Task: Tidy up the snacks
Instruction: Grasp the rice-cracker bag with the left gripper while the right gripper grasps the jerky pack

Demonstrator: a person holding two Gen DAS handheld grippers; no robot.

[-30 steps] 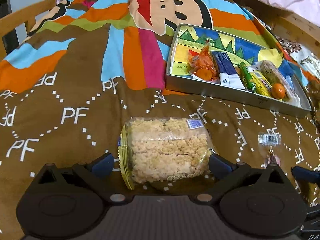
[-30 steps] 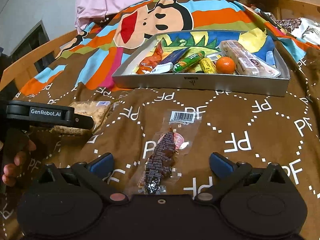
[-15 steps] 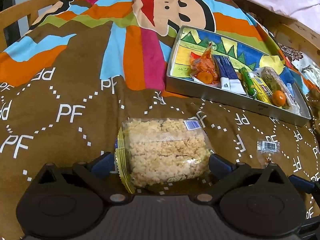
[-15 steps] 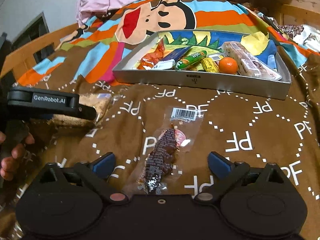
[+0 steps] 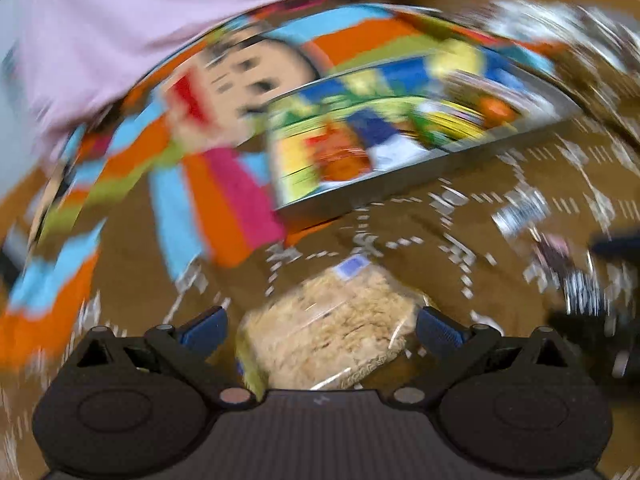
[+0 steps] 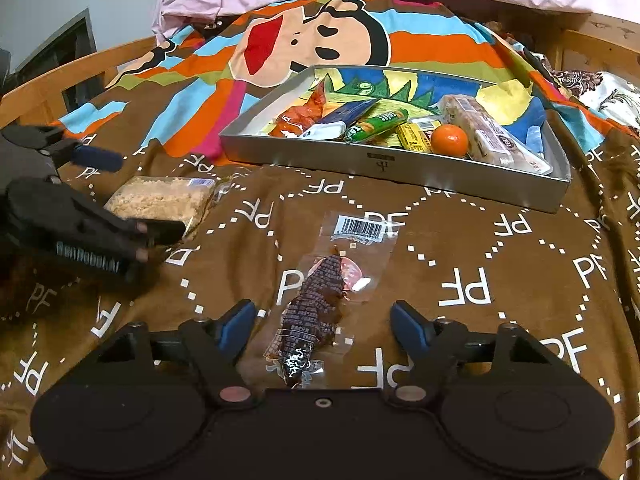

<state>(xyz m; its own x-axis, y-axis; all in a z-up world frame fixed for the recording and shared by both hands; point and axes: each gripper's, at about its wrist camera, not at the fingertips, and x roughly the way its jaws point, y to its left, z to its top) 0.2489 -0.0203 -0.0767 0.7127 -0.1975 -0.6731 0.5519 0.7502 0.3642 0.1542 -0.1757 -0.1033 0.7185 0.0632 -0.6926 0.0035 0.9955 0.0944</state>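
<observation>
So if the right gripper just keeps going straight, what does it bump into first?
Probably the dark snack packet lying between the closing jaws of the right gripper, not yet pinched. The blanket lies right under it.

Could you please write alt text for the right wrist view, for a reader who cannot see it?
The right gripper, jaws closing, straddles a clear packet of dark dried snack lying on a brown patterned bedspread. Behind it a metal tray holds wrapped snacks and an orange. At left, the left gripper reaches around a crumbly beige packet.
</observation>
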